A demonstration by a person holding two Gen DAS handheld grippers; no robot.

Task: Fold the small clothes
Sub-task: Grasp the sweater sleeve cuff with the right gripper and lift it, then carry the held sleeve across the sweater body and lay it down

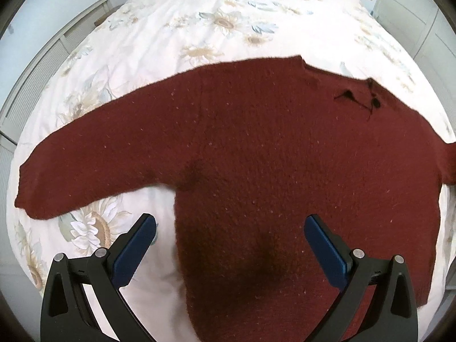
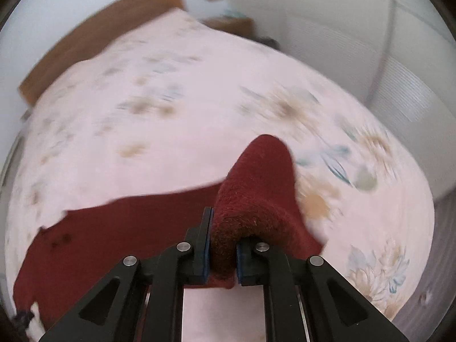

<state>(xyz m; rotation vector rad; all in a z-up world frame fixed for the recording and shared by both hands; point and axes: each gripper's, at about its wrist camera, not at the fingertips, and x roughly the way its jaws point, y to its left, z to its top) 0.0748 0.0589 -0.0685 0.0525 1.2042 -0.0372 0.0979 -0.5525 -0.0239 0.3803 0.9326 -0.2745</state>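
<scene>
Floral bedspread bears an unfolded maroon sweater; right gripper pinches one sleeve, left gripper gapes empty.

A bed with a pale, sunflower-printed cover is carrying everything, stretching away ahead of both grippers toward a wooden headboard. A dark red knitted sweater is lying directly on it, spreading flat just ahead of the left gripper, one sleeve reaching out to that gripper's left.
</scene>
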